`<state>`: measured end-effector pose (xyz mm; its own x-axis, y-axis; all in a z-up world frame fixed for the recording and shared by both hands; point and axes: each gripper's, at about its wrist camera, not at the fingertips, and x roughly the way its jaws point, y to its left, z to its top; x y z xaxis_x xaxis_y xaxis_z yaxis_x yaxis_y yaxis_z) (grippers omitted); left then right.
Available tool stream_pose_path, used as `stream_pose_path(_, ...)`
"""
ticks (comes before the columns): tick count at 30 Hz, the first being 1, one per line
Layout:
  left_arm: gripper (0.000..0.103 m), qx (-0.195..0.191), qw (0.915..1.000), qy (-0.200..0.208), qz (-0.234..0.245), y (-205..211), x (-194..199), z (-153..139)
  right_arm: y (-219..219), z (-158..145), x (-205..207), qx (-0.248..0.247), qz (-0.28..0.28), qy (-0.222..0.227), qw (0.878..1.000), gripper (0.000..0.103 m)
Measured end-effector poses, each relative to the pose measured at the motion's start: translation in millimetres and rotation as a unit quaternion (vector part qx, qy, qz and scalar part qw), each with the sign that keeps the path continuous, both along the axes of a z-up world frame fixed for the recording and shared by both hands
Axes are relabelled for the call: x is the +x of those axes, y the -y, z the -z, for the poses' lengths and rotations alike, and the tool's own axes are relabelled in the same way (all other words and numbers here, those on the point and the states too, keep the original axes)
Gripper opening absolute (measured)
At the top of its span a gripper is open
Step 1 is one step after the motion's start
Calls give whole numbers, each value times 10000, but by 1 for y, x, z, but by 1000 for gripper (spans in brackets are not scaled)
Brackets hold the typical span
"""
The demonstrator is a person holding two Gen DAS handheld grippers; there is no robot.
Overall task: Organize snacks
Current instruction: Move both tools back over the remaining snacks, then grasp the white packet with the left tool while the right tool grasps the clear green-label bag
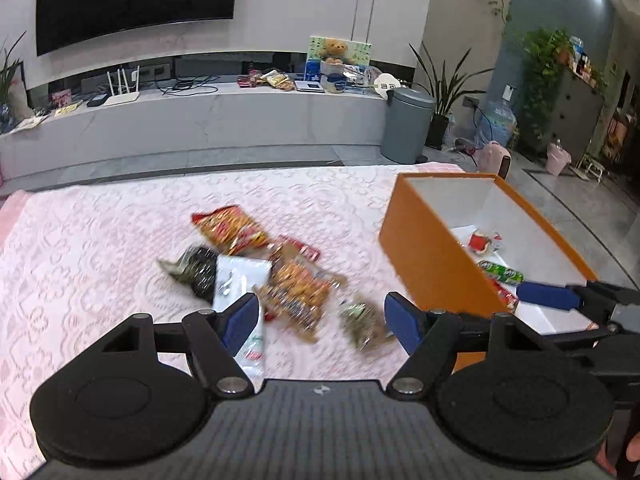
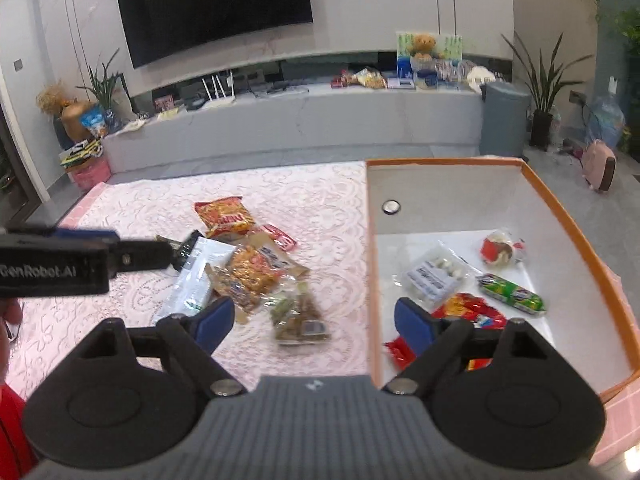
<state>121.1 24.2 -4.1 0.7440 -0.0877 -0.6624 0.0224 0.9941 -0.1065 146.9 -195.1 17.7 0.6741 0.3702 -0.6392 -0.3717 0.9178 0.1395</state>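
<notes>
Snacks are being sorted from a pink lace-covered table (image 2: 132,216) into an orange box (image 2: 568,216), and the job is judged to be roughly half finished. Five packets are being held by the box already: a clear bag of white sweets (image 2: 434,276), a small red-and-white pack (image 2: 500,250), a green tube (image 2: 510,290), a red-and-yellow packet (image 2: 470,312) and a red wrapper (image 2: 400,350) near the front wall. A loose pile is being left on the cloth beside the box: an orange chip bag (image 1: 230,226), a dark green pack (image 1: 198,270), a white pouch (image 1: 240,280), a brown clear bag of crackers (image 1: 298,286), a red bar (image 1: 300,246) and a small greenish packet (image 1: 364,320). The left gripper (image 1: 322,318) is being held wide apart and empty above this pile; the right gripper (image 2: 316,320) is likewise being held spread with nothing between its pads, straddling the box's near wall. Print on the packets is being smeared by motion blur, so brands cannot be read. The box's near corner is being cut off by the gripper body, and anything lying under the pile is being hidden.
</notes>
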Motion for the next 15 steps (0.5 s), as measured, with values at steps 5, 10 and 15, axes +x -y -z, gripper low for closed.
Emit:
stream_pose_path(5, 72, 74, 9997, -40, -226, -23, -16, 25, -23, 13, -17, -22, -133, 434, 9990, 85)
stream_pose_path(10, 52, -181, 9977, -381, -533, -51, -22, 52, -46, 45, -15, -294, -214, 246, 9990, 89)
stream_pose_path(15, 50, -316, 9964, -474, -636, -68, -25, 69, -59, 71, -13, -569, -360, 67, 9977, 83)
